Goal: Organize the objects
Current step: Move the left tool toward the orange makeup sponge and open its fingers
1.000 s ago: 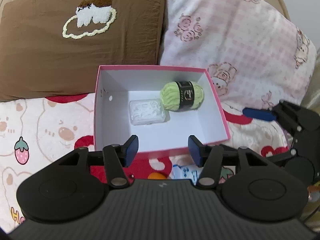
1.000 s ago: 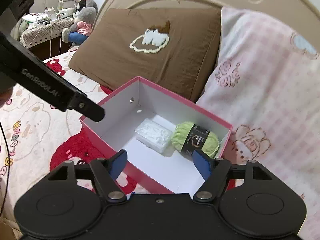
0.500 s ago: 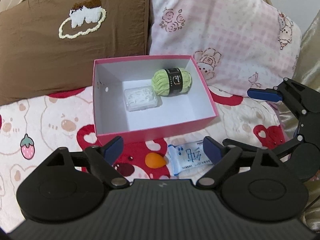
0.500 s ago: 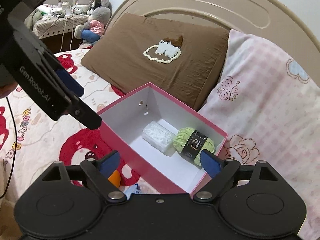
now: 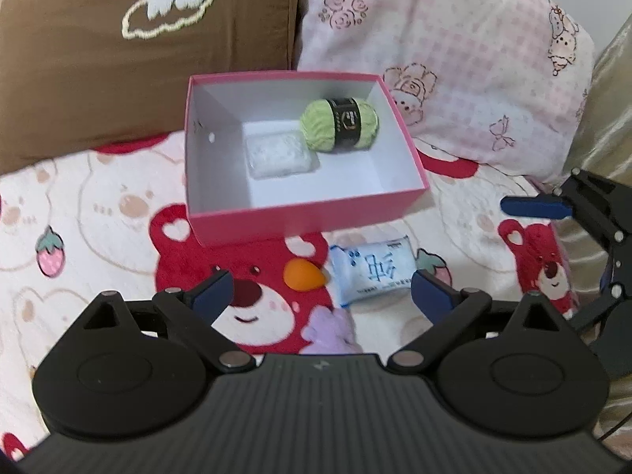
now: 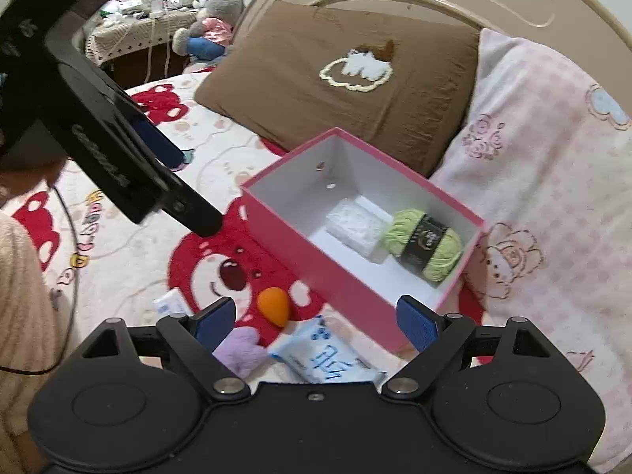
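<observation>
Entry: both claws have pulled back from the pink box [image 5: 312, 217], so EARLIER comparisons apply. A second ago your left claw [image 5: 320, 292] sat right at the box's near wall with its jaws fairly narrow. Now the box lies well ahead of it, and the jaws are opening with nothing between the pads. Your right claw [image 6: 316, 316] has backed off likewise. Its jaws stand wide and empty, and have hardly widened in the last half second.

Box contents are unchanged: a green yarn ball [image 5: 339, 124] and a clear plastic case [image 5: 280, 154] touching it, both ahead of the left claw, toward the box's far half.

The retreat has uncovered what the earlier views hid. An orange teardrop sponge [image 5: 303, 274] lies on the bed just ahead of the left claw, about on its centre line. A white and blue packet [image 5: 373, 272] lies just beside the sponge, toward the left claw's right finger. A lilac plush piece [image 5: 328, 331] sits nearest of all, partly under the claw body. From the right claw, the sponge [image 6: 273, 306], the packet [image 6: 324, 355] and the plush [image 6: 241, 349] all sit between or just under its fingers. A small white and blue item [image 6: 170, 303] lies outside its left finger, too cut off to identify.

Judgement: the placing step looks finished, and you are set up for the next pick. About four items appear to remain outside the box. With both claws over the same cluster, you risk them colliding.
</observation>
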